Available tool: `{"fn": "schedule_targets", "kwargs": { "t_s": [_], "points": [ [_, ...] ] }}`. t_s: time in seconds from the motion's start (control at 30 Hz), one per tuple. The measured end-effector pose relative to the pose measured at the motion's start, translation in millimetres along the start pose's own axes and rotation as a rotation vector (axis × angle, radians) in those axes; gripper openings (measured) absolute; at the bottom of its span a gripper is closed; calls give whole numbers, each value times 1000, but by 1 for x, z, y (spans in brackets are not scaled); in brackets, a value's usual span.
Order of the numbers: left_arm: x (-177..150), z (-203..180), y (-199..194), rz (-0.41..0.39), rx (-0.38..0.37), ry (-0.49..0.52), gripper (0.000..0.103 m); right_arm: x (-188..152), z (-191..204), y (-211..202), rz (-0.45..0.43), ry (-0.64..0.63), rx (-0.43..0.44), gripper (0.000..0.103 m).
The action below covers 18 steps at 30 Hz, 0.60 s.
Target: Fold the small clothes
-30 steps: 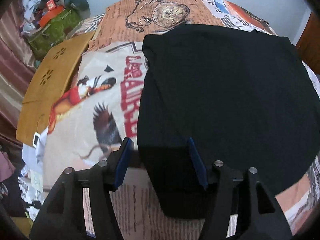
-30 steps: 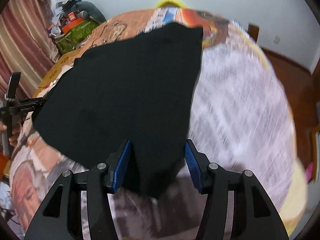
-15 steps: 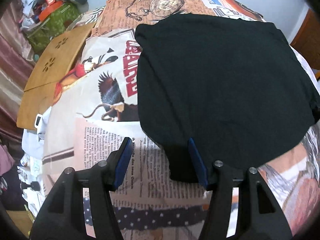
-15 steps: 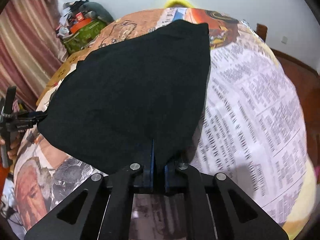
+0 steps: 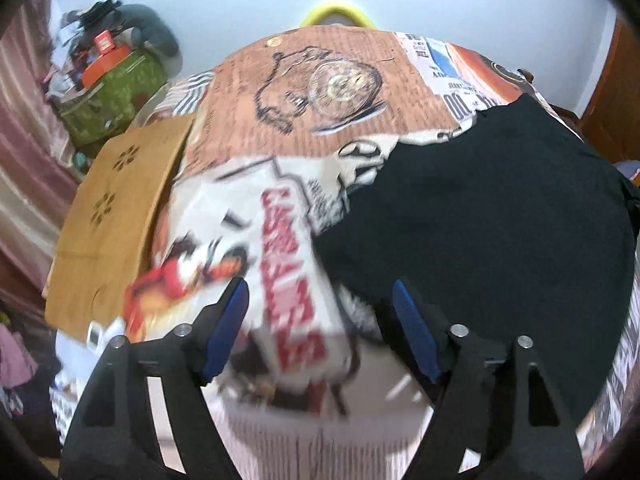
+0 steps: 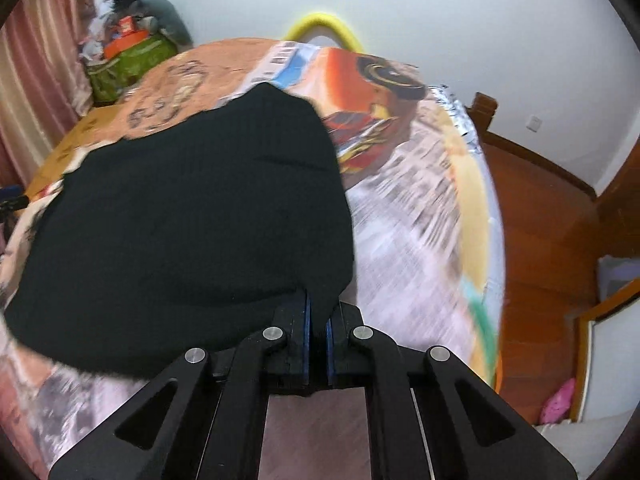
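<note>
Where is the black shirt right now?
The black shirt lies on the newspaper-print bedspread, its near corner pinched in the right gripper. In the left wrist view it sits right of the open left gripper.

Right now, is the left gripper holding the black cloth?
No, the left gripper stands open over the printed bedsheet, and the black cloth lies off to its right, outside the fingers.

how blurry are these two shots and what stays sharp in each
Left wrist view: the printed bedspread is smeared by motion near the open left gripper, whose blue pads stay crisp; the black garment shows little detail. Right wrist view: the bedspread text streaks at right, while the right gripper, shut on the garment's edge, is sharp. Both views bulge with fisheye distortion and dark corners.
</note>
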<state>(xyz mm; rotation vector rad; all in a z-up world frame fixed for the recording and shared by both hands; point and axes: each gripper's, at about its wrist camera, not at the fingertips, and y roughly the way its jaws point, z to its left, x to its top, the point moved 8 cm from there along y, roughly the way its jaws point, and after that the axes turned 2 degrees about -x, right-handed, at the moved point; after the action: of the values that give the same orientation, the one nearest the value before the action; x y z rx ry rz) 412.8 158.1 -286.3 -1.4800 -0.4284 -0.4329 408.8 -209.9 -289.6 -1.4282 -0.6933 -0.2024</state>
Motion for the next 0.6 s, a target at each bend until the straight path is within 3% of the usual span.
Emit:
{"fn": "schedule_targets", "kwargs": {
  "t_s": [0.13, 0.3, 0.37, 0.4, 0.43, 0.5, 0.6],
  "points": [
    [26, -19, 41, 20, -76, 37, 78, 24, -20, 23, 8, 16, -45, 5],
    [35, -45, 79, 58, -170, 53, 78, 41, -35, 32, -16, 64, -62, 6],
    [35, -52, 92, 85, -207, 50, 66, 41, -35, 29, -19, 96, -34, 9],
    [35, -56, 93, 90, -252, 35, 52, 38, -36, 26, -18, 115, -30, 16],
    [35, -58, 92, 82, -260, 26, 44, 36, -36, 22, -20, 132, -31, 31],
    [32, -61, 88, 74, -253, 33, 29, 33, -38, 13, -31, 156, -27, 48],
    [22, -61, 79, 78, -229, 23, 20, 26, -33, -5, -64, 175, 3, 50]
  ]
}}
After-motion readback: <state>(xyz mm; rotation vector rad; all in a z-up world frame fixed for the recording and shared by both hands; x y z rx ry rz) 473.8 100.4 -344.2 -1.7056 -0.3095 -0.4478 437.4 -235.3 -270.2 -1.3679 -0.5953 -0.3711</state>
